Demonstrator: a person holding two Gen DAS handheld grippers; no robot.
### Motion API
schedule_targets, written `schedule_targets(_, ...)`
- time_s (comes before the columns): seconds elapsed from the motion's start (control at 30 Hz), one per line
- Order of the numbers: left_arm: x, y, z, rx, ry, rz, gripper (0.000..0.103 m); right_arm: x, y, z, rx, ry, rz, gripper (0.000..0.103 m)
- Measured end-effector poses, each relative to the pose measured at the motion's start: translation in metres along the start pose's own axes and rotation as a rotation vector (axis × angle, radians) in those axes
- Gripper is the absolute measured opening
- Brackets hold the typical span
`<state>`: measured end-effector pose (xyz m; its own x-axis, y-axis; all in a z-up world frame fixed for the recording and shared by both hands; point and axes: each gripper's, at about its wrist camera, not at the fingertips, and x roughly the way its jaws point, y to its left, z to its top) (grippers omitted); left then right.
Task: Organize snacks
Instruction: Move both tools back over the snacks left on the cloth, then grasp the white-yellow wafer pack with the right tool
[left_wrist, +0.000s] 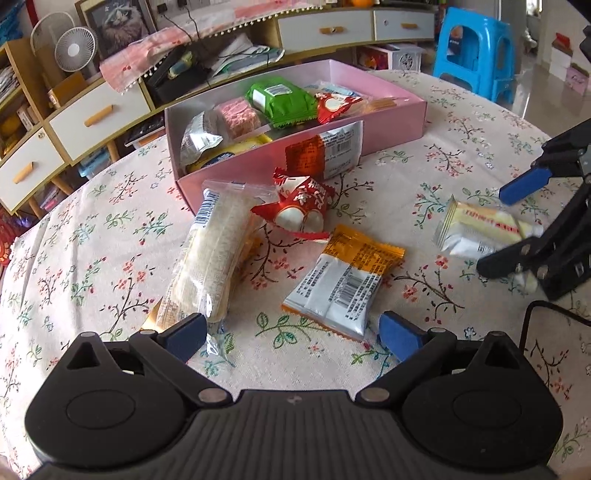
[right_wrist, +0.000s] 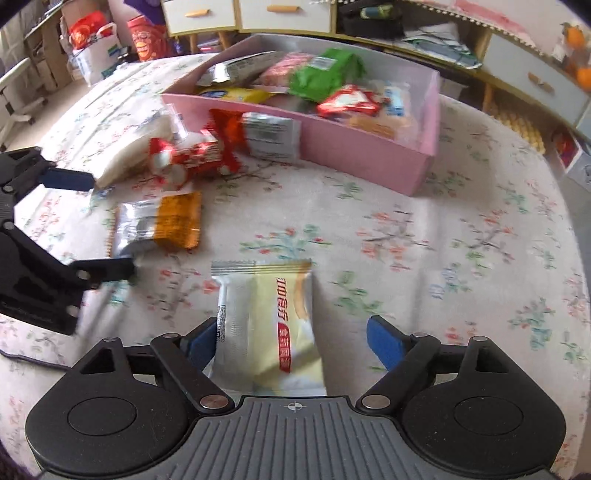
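- Straddling a yellow-and-white snack packet (right_wrist: 271, 325), the right gripper (right_wrist: 291, 343) has its jaws spread wide; one blue pad touches the packet's left edge, the other stands clear of it, so nothing is clamped.
- Packet lies flat on the floral counter (right_wrist: 461, 258), well apart from the pink box (right_wrist: 369, 158), which already carries several snacks.
- Left gripper (left_wrist: 291, 334) hangs open above the counter, nothing between its pads; an orange-and-silver packet (left_wrist: 343, 284) lies just ahead of it, a long clear-wrapped wafer pack (left_wrist: 214, 254) beside its left pad.
- A red wrapped sweet (left_wrist: 299, 206) and a red-and-silver packet (left_wrist: 325, 151) rest against the box's near wall, outside it.
- Judgement: the step in hand is seizing the yellow packet for transfer to the box.
- Recommended: centre the packet between the pads before closing, grip across its narrow width at mid-body rather than the crimped end, and close gently; the contents look crushable.
- Risk: a one-sided contact may push the packet sideways across the cloth instead of catching it.
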<state>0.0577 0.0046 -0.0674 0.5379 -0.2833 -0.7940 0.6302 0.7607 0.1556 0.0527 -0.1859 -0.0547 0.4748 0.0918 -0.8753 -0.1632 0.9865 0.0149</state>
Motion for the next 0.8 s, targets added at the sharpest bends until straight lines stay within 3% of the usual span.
schedule_targets(0.33, 0.003, -0.004, 0.004, -0.034, 0.006, -0.06, 0.098, -0.005, -0.026, -0.01, 0.048, -0.012, -0.036, 0.087)
schedule_targets(0.47, 0.001, -0.007, 0.004, -0.03, 0.043, -0.041, 0.095, -0.006, -0.021, -0.01, 0.021, -0.001, -0.054, 0.087)
schedule_targets(0.63, -0.004, 0.003, -0.002, -0.082, 0.093, -0.073, 0.094, -0.007, -0.022, -0.011, 0.009, 0.014, -0.05, 0.087)
schedule_targets(0.8, -0.003, 0.004, -0.006, -0.118, 0.103, -0.103, 0.095, -0.003, -0.029, -0.011, 0.056, 0.035, -0.047, 0.096)
